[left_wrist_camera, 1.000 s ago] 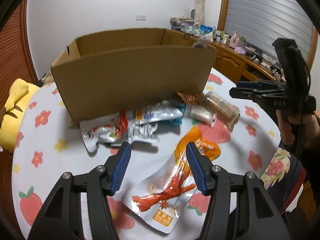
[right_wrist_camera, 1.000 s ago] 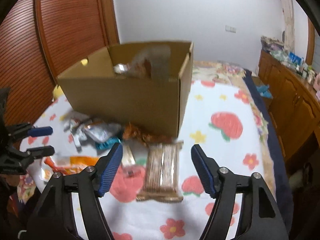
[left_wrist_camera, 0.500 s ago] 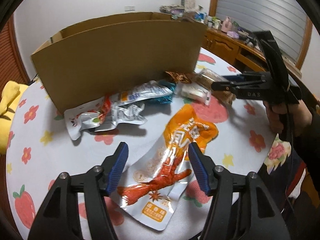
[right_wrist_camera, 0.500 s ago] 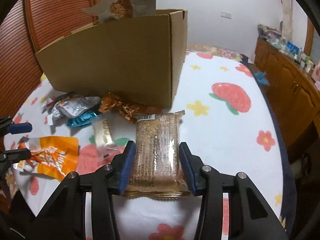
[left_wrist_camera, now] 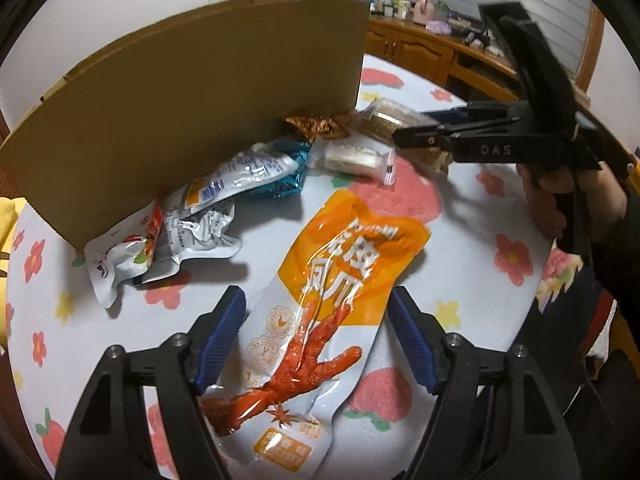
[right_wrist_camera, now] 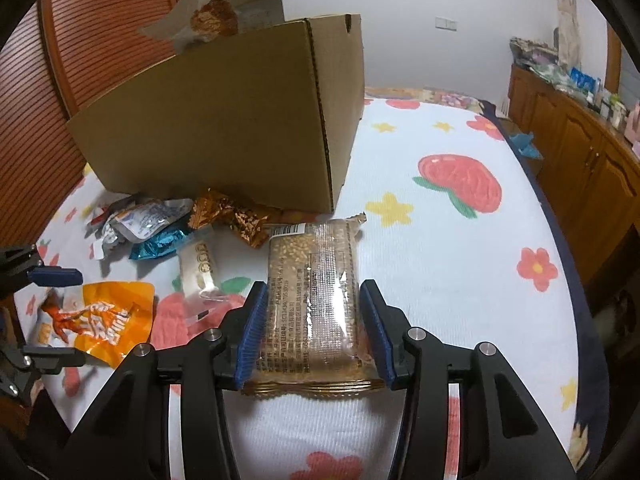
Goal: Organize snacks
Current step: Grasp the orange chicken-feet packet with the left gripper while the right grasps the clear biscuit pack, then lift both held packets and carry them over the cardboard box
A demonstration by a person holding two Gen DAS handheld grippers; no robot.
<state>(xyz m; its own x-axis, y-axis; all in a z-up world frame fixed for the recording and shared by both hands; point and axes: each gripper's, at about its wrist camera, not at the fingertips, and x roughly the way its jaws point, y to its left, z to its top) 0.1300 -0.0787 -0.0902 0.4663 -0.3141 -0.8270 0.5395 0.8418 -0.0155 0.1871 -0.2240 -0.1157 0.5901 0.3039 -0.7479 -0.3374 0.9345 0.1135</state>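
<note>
An orange and white chicken-feet pack (left_wrist_camera: 340,264) lies flat on the flowered tablecloth. My left gripper (left_wrist_camera: 316,296) straddles its lower half. The jaws are opening and the blue pads stand clear of the pack's edges. My right gripper (right_wrist_camera: 314,292) is shut on a clear pack of brown grain bars (right_wrist_camera: 312,264), blue pads pressed on both long sides. The pack still rests on the cloth. An open cardboard box (right_wrist_camera: 224,128) stands behind the snacks, with a pouch (right_wrist_camera: 216,12) sticking up out of it. In the left wrist view the right gripper (left_wrist_camera: 416,126) is at the right.
Silver pouches (left_wrist_camera: 192,232), a teal wrapper (left_wrist_camera: 288,176), a small white packet (left_wrist_camera: 352,158) and a bronze wrapper (left_wrist_camera: 320,126) lie along the box's front. A hand (left_wrist_camera: 552,200) holds the right gripper. Wooden cabinets (right_wrist_camera: 580,152) line the right wall beyond the table edge.
The left gripper came down over the orange pack and its jaws spread wider. The right gripper dropped onto the grain-bar pack and closed on its sides.
</note>
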